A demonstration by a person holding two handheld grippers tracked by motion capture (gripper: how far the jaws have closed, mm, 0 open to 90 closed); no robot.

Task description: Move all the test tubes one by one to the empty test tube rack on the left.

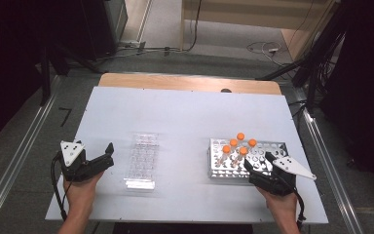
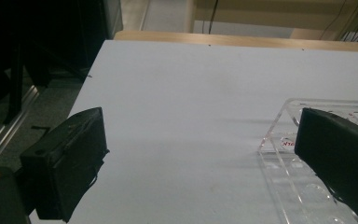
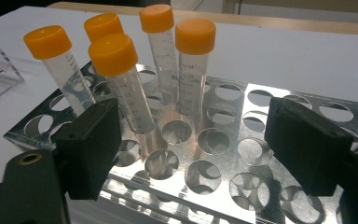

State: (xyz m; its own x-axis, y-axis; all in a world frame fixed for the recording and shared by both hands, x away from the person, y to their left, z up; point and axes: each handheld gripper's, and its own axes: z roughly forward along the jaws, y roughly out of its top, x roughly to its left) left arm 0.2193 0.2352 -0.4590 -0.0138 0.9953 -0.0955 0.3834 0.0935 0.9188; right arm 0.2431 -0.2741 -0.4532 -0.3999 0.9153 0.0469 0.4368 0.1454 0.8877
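A metal tube rack (image 1: 278, 146) with many round holes sits on the right of the white table. Several clear tubes with orange caps (image 1: 240, 137) stand upright in its far left part. My right gripper (image 1: 258, 162) is open at the rack's near edge, its jaws spread over empty holes (image 3: 200, 145), just short of the tubes (image 3: 114, 55). A clear plastic rack (image 1: 141, 161) lies left of centre with nothing in it. My left gripper (image 1: 108, 157) is open just left of it. In the left gripper view the clear rack's (image 2: 284, 140) corner shows beside one jaw of the left gripper (image 2: 200, 158).
The white table top (image 1: 185, 112) has a wooden strip along its far edge. Metal rails run along the floor on both sides. Cables and dark stands lie on the floor beyond the table.
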